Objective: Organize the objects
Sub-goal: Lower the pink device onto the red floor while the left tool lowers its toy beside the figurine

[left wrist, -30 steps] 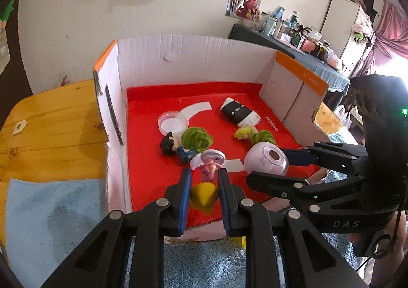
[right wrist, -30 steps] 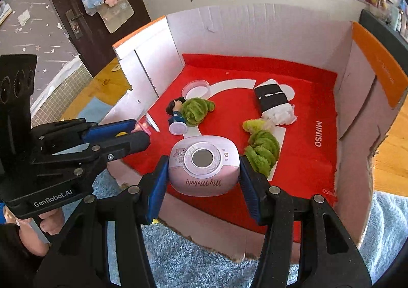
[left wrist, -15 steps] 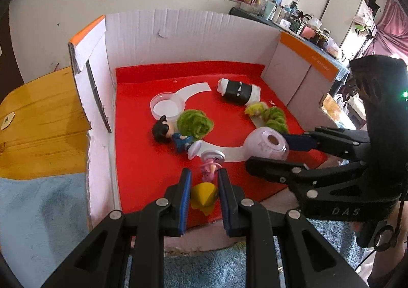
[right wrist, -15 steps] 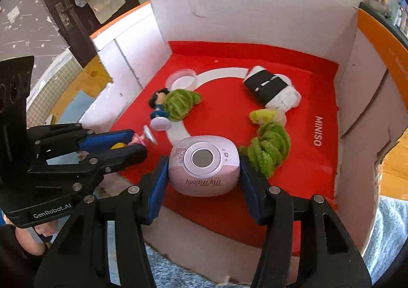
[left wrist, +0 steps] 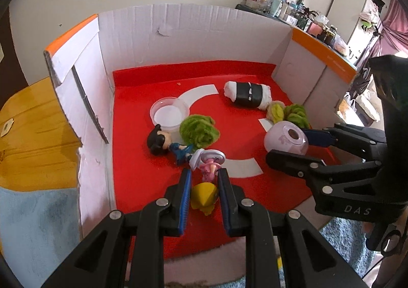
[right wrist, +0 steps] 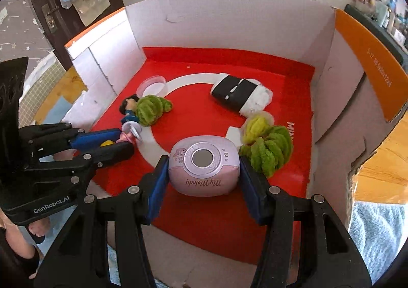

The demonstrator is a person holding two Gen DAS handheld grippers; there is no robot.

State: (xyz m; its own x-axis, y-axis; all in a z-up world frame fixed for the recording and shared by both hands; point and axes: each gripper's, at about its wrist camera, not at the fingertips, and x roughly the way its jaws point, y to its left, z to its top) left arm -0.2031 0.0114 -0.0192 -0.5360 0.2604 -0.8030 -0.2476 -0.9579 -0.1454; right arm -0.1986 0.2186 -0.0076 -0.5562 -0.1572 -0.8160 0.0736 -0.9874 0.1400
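Inside the red-floored box (right wrist: pixel 293 76), several toys already lie, while the left hand-held gripper (left wrist: pixel 204 180) clamps a yellow-pink figurine (left wrist: pixel 205 196) and the right hand-held gripper (right wrist: pixel 204 173) grips a pink speaker (right wrist: pixel 204 168), both unplaced.

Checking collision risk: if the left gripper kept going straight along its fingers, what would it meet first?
Probably the dark-haired figurine lying just past the held toy, or the box floor beside it; depth is unclear.

Box (left wrist: pixel 193 33) holds figurine (left wrist: pixel 163 142) left – roll (left wrist: pixel 247 94) behind – speaker (right wrist: pixel 204 168) right.
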